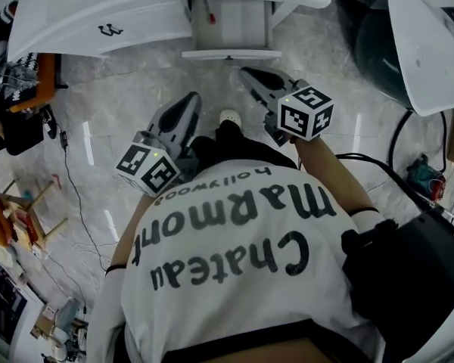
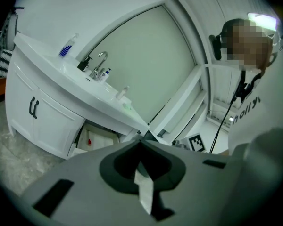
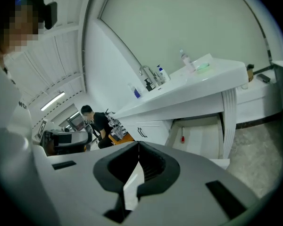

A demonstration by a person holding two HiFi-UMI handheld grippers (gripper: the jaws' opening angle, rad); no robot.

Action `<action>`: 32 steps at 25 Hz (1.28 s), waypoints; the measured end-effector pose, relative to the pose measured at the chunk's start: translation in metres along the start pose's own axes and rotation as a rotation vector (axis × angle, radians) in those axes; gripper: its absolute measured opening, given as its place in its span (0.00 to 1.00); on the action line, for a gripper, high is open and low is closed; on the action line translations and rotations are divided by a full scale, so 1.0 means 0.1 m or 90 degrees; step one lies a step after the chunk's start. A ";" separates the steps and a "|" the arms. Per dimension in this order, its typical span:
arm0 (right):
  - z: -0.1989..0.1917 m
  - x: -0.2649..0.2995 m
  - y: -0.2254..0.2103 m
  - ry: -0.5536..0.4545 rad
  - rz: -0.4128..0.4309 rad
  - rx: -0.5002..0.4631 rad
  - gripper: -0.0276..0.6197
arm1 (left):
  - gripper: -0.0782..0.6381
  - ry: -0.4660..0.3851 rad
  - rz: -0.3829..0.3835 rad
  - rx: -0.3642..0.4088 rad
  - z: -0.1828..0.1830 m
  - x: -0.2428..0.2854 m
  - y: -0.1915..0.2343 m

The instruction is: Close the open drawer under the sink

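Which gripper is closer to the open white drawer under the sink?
Right. In the head view the right gripper is just short of the front edge of the open white drawer; the left gripper is farther back and to its left. Neither touches it.

The white T-shirt (image 1: 234, 240) filling the lower middle of the head view carries large dark lettering, upside down in the frame: "Chateau Marmont", with a smaller "hollywood" above it toward the frame's centre. Black-and-white square patterns, not words, cover the left-hand cube (image 1: 146, 169) at left of centre and the right-hand cube (image 1: 306, 112) at upper right of centre. In the left gripper view a cut-off piece of shirt print (image 2: 247, 111), "holl", shows at the right edge, and a square marker (image 2: 196, 142) sits right of centre. The bottle (image 2: 66, 48) at upper left bears a blue label too small to read.
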State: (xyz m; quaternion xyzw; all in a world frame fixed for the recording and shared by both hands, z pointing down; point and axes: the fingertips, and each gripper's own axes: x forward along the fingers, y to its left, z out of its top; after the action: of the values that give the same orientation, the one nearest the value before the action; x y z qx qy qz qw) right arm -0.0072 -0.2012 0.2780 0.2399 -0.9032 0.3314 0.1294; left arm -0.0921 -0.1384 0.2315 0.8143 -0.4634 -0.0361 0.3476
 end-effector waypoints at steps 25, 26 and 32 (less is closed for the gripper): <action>-1.01 0.88 -1.11 -0.113 -0.067 -0.140 0.06 | 0.12 -0.013 -0.138 0.194 -1.05 0.75 1.43; -1.06 0.91 -1.17 -0.112 -0.064 -0.148 0.06 | 0.12 -0.007 -0.156 0.203 -1.12 0.83 1.47; -1.38 1.11 -1.46 -0.135 -0.048 -0.210 0.06 | 0.12 -0.030 -0.209 0.261 -1.48 1.20 1.71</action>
State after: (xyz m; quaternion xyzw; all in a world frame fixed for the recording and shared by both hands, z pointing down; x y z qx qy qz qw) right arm -0.0153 -0.2457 0.5031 0.2824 -0.9443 0.1469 0.0836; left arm -0.0923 -0.2093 0.4769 0.9309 -0.3307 -0.0167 0.1541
